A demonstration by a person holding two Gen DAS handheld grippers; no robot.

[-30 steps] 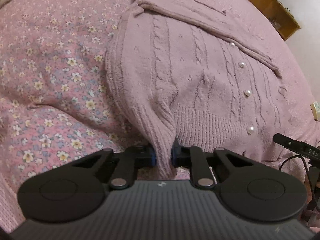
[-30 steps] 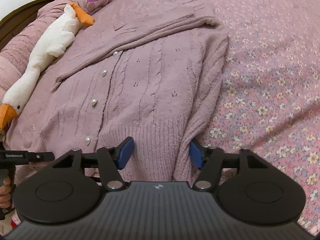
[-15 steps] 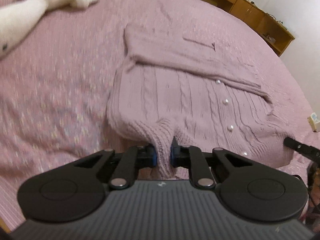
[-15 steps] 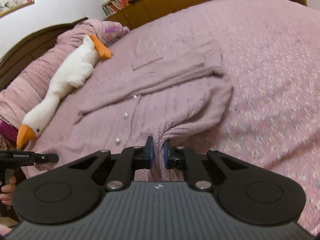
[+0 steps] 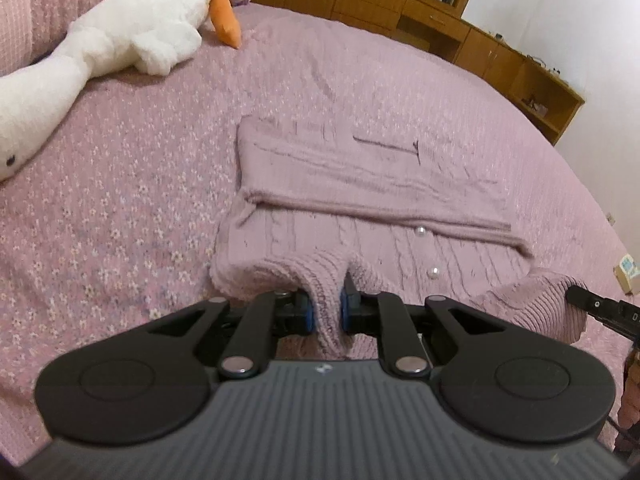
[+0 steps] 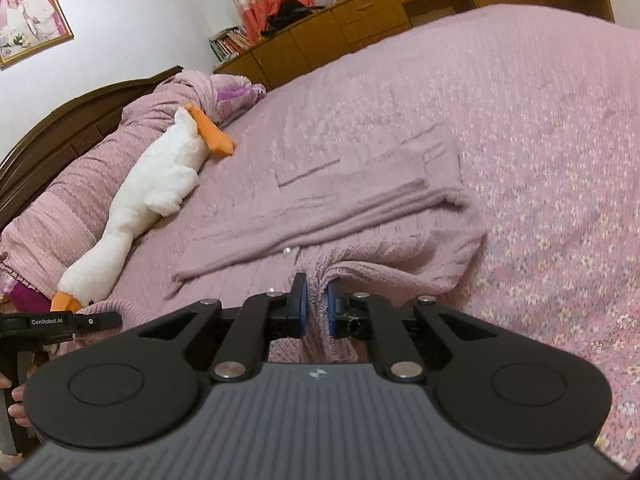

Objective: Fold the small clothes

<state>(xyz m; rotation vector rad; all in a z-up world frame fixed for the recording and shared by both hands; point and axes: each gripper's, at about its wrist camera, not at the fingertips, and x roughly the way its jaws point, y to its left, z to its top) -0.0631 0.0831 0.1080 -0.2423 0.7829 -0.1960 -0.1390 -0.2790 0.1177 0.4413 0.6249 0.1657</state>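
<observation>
Knit cardigan [image 5: 360,216] hem pinched in both closed grippers, left [image 5: 326,314] and right [image 6: 316,310]; we judge mid-fold; next, carry hem toward collar on bed [image 5: 140,160].

Goose toy [image 5: 100,52] head (left view) runs off-frame.

A home bedroom — bed [image 6: 520,100], plush goose [image 6: 156,188], framed wedding photo [image 6: 30,18].

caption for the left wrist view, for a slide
Left gripper pinches the hem of a pink cardigan lying on the bed, plush goose beyond.
</observation>
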